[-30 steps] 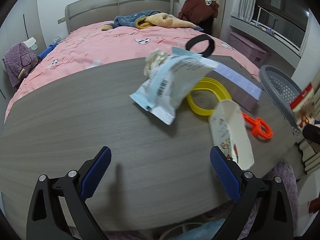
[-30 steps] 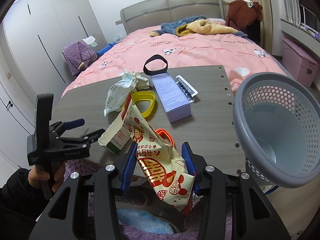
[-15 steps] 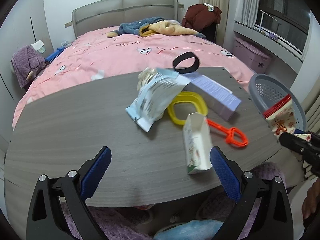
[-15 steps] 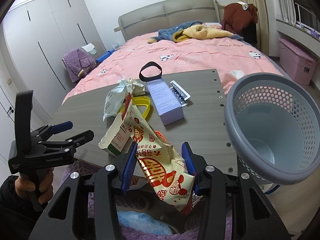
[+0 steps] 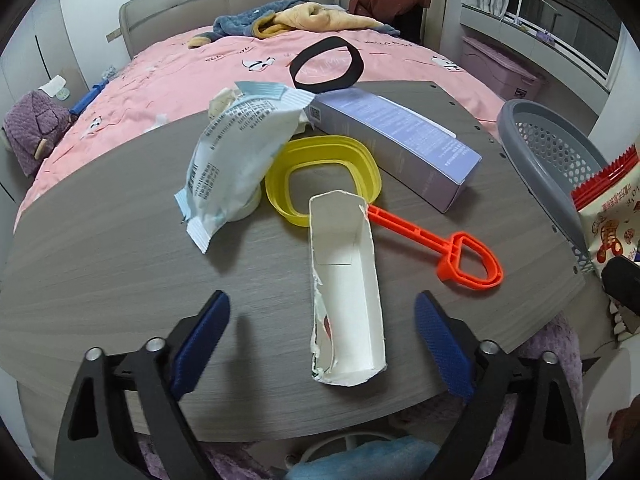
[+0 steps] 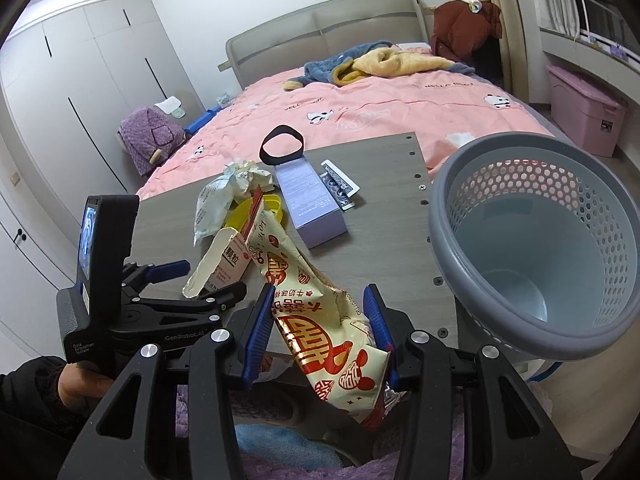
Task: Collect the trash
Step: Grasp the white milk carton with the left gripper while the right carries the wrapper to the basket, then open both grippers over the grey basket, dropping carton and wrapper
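Behind everything, a pink bed [image 6: 384, 120] with a grey headboard, rumpled blue and yellow cloth heaped near the pillows. In front of it, a grey wood-grain table [image 5: 100, 264], matte, near edge curved, right edge straight and dotted with screw holes. Bare on the left half; clutter crowded toward the middle and right.

Just off the right edge, a grey plastic basket [image 6: 532, 248], round, wall perforated with hexagonal holes, mouth tilted toward the right camera, nothing seen inside.

On the table, a long lilac box [image 5: 400, 136] lying flat, smooth card. Beside it a pale blue crinkled wrapper [image 5: 236, 152] propped over a yellow plastic ring [image 5: 360, 160]. Nearer, a torn white carton [image 5: 344, 280], open-topped, ragged along one side, lying lengthwise and reaching almost to the near edge. Touching its far end, an orange plastic scoop handle [image 5: 448, 248]. At the far edge, a black band [image 5: 328, 62] standing as a loop.

Left gripper [image 5: 320, 344] angled steeply down over the near edge, blue ribbed pads spread to either side of the carton's near end, not touching it; jaws just narrowing. Gripped from below by a hand [image 6: 78, 386] in a dark sleeve.

Right gripper [image 6: 320, 328] angled down beside the basket, clenched on a glossy cream-and-red snack bag [image 6: 316, 320], crumpled, sticking up between the pads.
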